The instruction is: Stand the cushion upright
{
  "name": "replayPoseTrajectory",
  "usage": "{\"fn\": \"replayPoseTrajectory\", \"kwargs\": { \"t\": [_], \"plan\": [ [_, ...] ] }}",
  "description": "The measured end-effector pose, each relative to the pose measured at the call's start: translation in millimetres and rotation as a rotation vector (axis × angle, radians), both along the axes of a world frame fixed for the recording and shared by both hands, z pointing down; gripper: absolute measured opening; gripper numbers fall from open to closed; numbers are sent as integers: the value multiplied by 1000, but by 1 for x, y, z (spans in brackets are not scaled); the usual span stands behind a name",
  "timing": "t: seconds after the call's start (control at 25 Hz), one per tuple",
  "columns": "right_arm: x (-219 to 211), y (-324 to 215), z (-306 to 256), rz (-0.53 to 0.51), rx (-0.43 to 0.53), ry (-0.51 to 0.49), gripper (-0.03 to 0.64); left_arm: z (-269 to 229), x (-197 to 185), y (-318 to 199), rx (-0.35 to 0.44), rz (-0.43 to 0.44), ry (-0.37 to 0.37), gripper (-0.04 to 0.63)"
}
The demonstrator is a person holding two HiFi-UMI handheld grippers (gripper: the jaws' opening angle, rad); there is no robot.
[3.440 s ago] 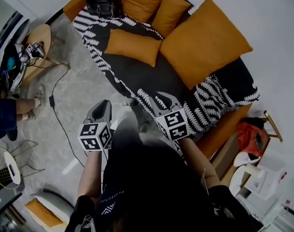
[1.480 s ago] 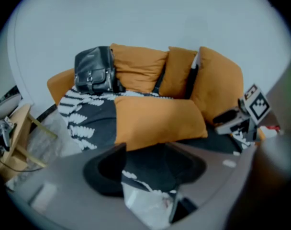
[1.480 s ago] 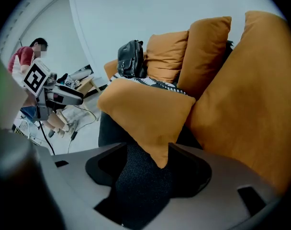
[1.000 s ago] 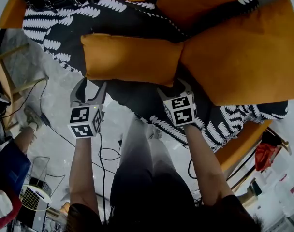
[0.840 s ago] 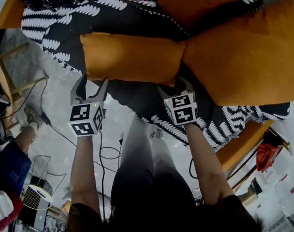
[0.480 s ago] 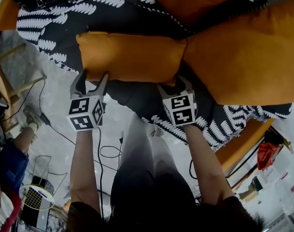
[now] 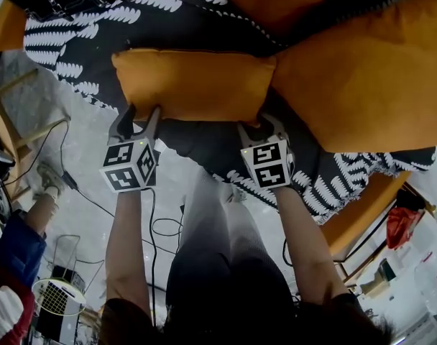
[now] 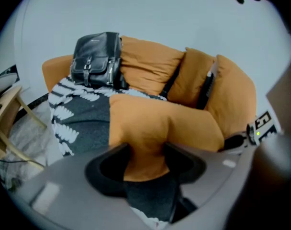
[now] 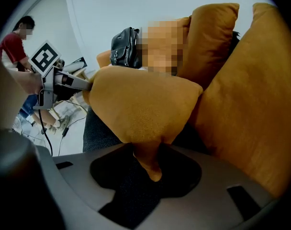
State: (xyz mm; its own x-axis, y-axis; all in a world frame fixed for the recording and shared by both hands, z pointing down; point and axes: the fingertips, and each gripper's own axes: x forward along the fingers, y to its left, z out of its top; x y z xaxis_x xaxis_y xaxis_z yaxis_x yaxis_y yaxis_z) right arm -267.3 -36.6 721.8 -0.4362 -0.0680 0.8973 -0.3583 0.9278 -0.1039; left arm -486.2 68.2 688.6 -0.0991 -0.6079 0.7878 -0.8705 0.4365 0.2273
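head view: cushion [image 7: 193, 85] flat on sofa [image 7: 89, 42], long axis 9-to-3, at 12 o'clock of both grippers, equally near. left gripper [image 7: 136, 117] view: jaws just closed in, pinching cushion edge. right gripper [image 7: 260, 129] view: same, pinching corner.

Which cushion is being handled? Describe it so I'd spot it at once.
On the orange sofa covered by a black-and-white fern-print throw, look near the front edge. There lies an oblong orange fabric cushion. Unlike the larger square orange cushions beside and behind it, it lies flat instead of propped upright.
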Motion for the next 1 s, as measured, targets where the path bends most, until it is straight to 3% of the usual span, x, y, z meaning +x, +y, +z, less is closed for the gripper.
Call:
{"fn": "replayPoseTrajectory", "kwargs": {
  "t": [0.2,0.48,0.84,1.0],
  "plan": [
    [-3,2,-14,-15,37,-12,119,-9,-1,-1,-4,11,-16,171],
    [1,11,-35,16,43,-42,94,-25,1,-9,10,21,-41,65],
    [21,19,-64,27,66,-79,86,-35,23,8,-7,-4,-4,31],
    [29,26,-79,37,72,-100,84,-48,32,16,-13,11,-20,28]
  ]
}}
